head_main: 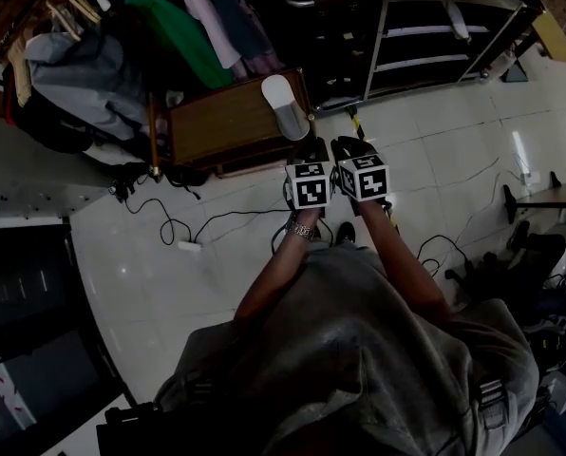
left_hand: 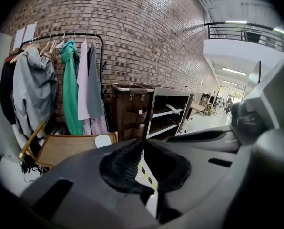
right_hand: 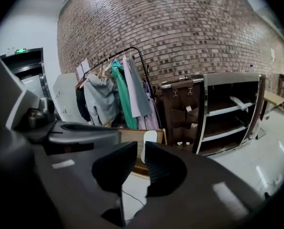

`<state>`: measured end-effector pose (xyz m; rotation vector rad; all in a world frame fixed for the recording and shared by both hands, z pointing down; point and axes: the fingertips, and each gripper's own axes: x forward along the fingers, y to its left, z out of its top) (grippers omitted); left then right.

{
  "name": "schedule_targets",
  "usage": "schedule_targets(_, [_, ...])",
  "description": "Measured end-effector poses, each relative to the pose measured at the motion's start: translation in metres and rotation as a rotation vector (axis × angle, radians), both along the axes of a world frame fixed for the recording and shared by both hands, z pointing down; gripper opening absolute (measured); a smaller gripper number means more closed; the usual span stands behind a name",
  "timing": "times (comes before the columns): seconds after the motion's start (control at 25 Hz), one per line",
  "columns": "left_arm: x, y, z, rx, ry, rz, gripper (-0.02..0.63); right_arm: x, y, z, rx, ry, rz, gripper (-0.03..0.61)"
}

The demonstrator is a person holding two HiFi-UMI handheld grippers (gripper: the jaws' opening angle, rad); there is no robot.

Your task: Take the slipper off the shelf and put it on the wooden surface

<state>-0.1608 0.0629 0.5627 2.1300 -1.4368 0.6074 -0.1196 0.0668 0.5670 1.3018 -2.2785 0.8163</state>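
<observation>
A white slipper (head_main: 283,105) lies on the right end of the low wooden surface (head_main: 221,122), partly over its edge. It also shows as the slipper (left_hand: 103,140) in the left gripper view and the slipper (right_hand: 149,137) in the right gripper view. Both grippers hang side by side over the floor just in front of it. My left gripper (head_main: 311,148) is shut and empty, its jaws meeting at the tips (left_hand: 143,144). The right gripper (head_main: 351,146) is also shut with nothing held (right_hand: 141,151). The metal shelf (head_main: 435,36) stands to the right, with another pale slipper (right_hand: 239,102) on an upper board.
A clothes rack with hanging garments (head_main: 169,17) stands behind the wooden surface against the brick wall. A brown hanging organiser (right_hand: 180,109) sits between rack and shelf. Cables and a power strip (head_main: 188,245) run over the white tiled floor. Dark equipment (head_main: 549,283) stands at the right.
</observation>
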Motion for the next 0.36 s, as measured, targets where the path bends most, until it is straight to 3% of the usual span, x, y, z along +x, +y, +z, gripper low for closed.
schedule_targets(0.2, [-0.005,-0.018,-0.023,0.051,0.049,-0.027,0.025,-0.007,-0.016,-0.026,0.057,0.027,-0.026,0.04])
schedule_targets(0.36, [-0.008,-0.02,-0.035,0.076,0.041,0.003,0.025,-0.013,-0.016,-0.035,0.06,0.014,-0.02,0.04])
